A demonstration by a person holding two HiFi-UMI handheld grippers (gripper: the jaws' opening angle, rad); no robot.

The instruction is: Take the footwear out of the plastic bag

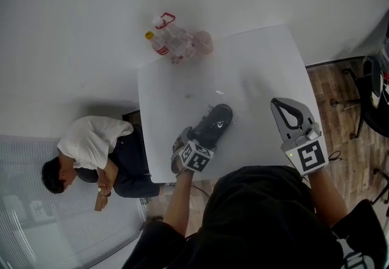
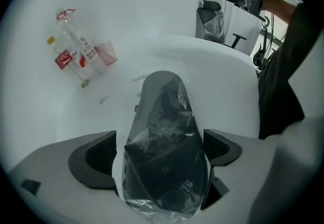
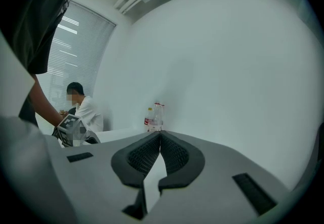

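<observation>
A seated person (image 1: 91, 152) sits on the floor well left of the left hand-held gripper (image 2: 161, 149), bent over, with whatever is in the hands too small to make out. From the head view that hand-held gripper's jaws are hidden under its own marker cube. Its own view shows them wide apart, one pad on either side of the heel of the shoe (image 1: 216, 123), neither pad visibly pressing. The shoe is dark and lies on the white bench (image 1: 255, 73), wrapped in a clear bag (image 2: 167, 203) whose crinkles blur its details. The bag's near end is cut off at the bottom of that view. The left arm reaches out from the body and the hand-held gripper points steeply down at the heel.

Far beyond its tips, at the bench's back corner, lie some clear bottles (image 1: 169, 40), with labels too small to read.

The right hand-held gripper (image 3: 159, 139) is held out about level above the bench's right side, well apart from the shoe, its jaws closed together on nothing. The person's dark top hides both elbows.
</observation>
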